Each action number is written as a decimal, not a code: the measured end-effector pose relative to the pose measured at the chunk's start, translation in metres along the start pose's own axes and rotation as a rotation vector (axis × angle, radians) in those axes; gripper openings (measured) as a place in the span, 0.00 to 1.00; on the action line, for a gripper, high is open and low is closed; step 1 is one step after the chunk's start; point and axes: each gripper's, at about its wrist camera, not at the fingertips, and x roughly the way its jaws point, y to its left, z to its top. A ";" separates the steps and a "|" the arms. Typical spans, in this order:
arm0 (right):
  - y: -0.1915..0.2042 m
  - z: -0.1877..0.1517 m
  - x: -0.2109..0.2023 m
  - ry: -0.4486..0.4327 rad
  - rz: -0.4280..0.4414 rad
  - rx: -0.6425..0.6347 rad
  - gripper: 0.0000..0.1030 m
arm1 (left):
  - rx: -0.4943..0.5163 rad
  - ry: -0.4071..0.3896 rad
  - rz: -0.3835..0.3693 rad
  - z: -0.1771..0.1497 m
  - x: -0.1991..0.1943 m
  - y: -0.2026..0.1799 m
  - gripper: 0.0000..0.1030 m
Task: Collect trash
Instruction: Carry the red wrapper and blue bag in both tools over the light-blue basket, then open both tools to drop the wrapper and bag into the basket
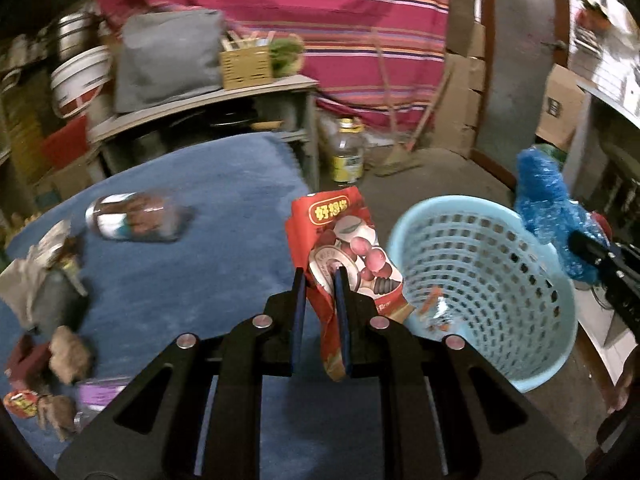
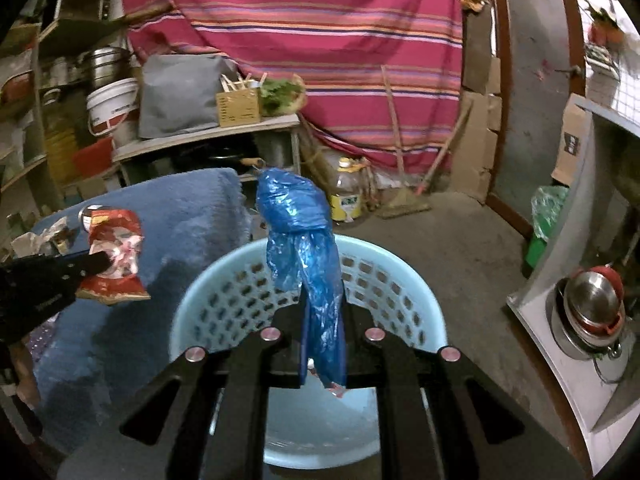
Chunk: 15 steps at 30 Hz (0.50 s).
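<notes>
Two pieces of trash are being carried to a pale blue perforated basket (image 2: 308,360) standing on the concrete floor. The left hand-held gripper (image 1: 320,276) is pinching a crumpled red snack wrapper (image 1: 340,248) just beside the basket's rim, above the edge of a counter covered in blue cloth (image 1: 180,248). The right hand-held gripper (image 2: 322,312) is clamping a knotted blue plastic bag (image 2: 304,240) directly over the basket's mouth. This looks like the drop step: the right jaws likely need only to open, while the left wrapper probably needs moving over the opening first. A bottle (image 1: 132,216) and scraps are lying on the cloth. A striped red curtain (image 2: 320,40) and cluttered shelves are filling the room behind.
</notes>
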 end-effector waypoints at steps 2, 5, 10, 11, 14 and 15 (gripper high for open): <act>-0.005 -0.001 0.005 0.011 -0.005 0.011 0.11 | 0.008 -0.001 -0.022 0.003 0.005 -0.015 0.13; -0.014 -0.006 0.010 0.026 -0.009 0.022 0.10 | 0.020 -0.002 -0.052 0.005 0.012 -0.033 0.14; -0.021 -0.009 0.013 0.033 -0.013 0.032 0.10 | 0.026 0.008 -0.082 0.005 0.022 -0.048 0.14; -0.022 -0.009 0.013 0.033 -0.014 0.036 0.11 | 0.028 0.011 -0.084 0.004 0.023 -0.049 0.14; -0.026 -0.011 0.012 0.029 -0.013 0.042 0.11 | 0.040 0.014 -0.084 0.001 0.025 -0.050 0.14; -0.027 -0.011 0.012 0.027 -0.014 0.040 0.10 | 0.046 0.013 -0.080 0.001 0.025 -0.051 0.14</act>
